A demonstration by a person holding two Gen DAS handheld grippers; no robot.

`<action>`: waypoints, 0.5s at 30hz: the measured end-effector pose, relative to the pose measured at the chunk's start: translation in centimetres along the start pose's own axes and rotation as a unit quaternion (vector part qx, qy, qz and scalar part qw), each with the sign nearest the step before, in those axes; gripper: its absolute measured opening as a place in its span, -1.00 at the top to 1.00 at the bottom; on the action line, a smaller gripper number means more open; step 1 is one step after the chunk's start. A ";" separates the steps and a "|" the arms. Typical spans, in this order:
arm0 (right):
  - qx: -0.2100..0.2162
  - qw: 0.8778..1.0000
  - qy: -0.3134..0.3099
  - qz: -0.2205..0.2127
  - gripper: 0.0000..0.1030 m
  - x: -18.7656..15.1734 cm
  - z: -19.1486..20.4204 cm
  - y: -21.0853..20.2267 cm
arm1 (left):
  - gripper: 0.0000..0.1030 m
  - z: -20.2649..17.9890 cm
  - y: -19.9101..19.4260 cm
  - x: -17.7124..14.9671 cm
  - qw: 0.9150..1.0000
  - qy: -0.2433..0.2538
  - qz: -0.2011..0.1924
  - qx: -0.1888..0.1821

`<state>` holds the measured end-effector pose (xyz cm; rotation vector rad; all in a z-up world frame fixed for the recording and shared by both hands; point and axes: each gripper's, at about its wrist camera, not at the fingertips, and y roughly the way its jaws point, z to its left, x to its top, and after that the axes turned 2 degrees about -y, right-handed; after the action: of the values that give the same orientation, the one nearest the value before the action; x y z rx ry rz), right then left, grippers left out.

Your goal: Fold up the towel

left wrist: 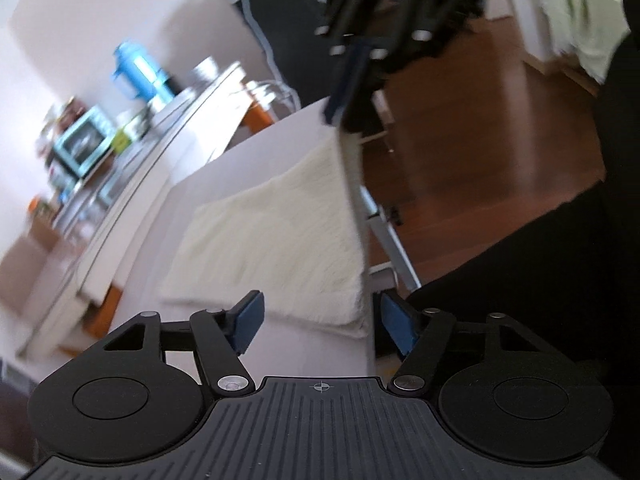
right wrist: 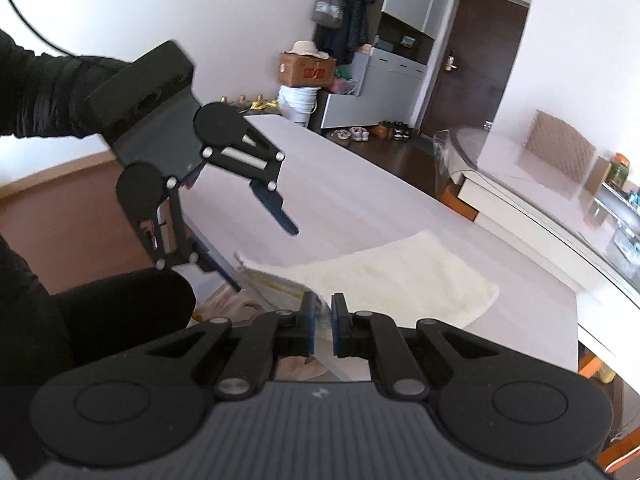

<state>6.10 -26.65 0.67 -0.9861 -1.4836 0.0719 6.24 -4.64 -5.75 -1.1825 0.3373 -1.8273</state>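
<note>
1. The cream towel [right wrist: 384, 276] is being seen lying flat on the pale table [right wrist: 360, 184], along the table's near edge, with one corner raised off the surface at about 7 o'clock of the cloth in the right wrist view.
2. That raised corner is being pinched by the right gripper [right wrist: 323, 322]; its blue pads [right wrist: 309, 320] are being held almost together on the fabric.
3. The left gripper [left wrist: 316, 320] is being held above the towel's near corner in its own view, jaws partly apart, with nothing being gripped between its blue pads [left wrist: 250, 320].
4. In the right wrist view the left gripper is being carried at 10 o'clock of the towel, tilted downward and rolled, clear of the cloth.
5. A black sleeve [right wrist: 44, 88] is being shown behind that gripper.
</note>
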 end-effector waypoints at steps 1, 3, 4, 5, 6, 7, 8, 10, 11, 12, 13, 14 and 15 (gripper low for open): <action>0.002 1.000 0.004 -0.002 0.83 -0.1 -0.2 0.0 | -0.11 -0.4 0.1 0.0 1.000 0.011 0.003 0.002; 0.007 1.000 0.013 -0.006 0.83 -0.2 -0.5 -0.2 | 0.26 -1.3 0.8 0.2 0.999 0.041 0.018 0.008; 0.008 1.000 0.016 -0.006 0.83 -0.4 -0.6 -0.2 | 0.46 -1.5 1.1 0.3 0.998 0.050 0.023 0.010; 0.009 1.000 0.017 -0.006 0.83 -0.4 -0.8 -0.2 | 0.52 -1.6 1.4 0.3 0.998 0.052 0.029 0.007; 0.009 1.000 0.017 -0.005 0.83 -0.6 -0.8 -0.2 | 0.64 -1.6 1.5 0.3 0.998 0.048 0.031 0.003; 0.010 1.000 0.018 -0.004 0.83 -0.7 -0.9 -0.2 | 0.77 -1.6 1.6 0.4 0.998 0.046 0.033 0.000; 0.012 1.000 0.018 -0.001 0.83 -0.9 -0.9 -0.2 | 0.81 -1.6 1.6 0.4 0.998 0.043 0.037 -0.006; 0.016 1.000 0.018 0.005 0.83 -1.3 -1.0 -0.3 | 0.83 -1.0 0.9 0.7 0.999 0.022 0.031 -0.027; 0.020 1.000 0.019 0.006 0.83 -1.5 -1.0 -0.6 | 0.84 -0.6 0.5 0.9 0.999 0.006 0.027 -0.040; 0.024 0.999 0.022 0.006 0.84 -1.7 -1.1 -0.9 | 0.84 -0.1 0.1 1.2 0.998 -0.009 0.022 -0.053; 0.028 0.999 0.024 0.005 0.84 -1.8 -1.2 -1.2 | 0.84 0.3 -0.2 1.4 0.998 -0.021 0.019 -0.061; 0.034 0.999 0.028 0.004 0.84 -1.9 -1.3 -1.5 | 0.84 1.2 -0.8 1.7 0.996 -0.046 0.011 -0.075; 0.043 0.999 0.033 0.001 0.84 -1.9 -1.6 -1.8 | 0.84 2.1 -1.3 2.0 0.994 -0.068 0.005 -0.083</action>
<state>6.22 -29.75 0.56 -0.9119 -1.4074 0.1034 6.98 -5.03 -2.69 -1.4104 0.4226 -1.7258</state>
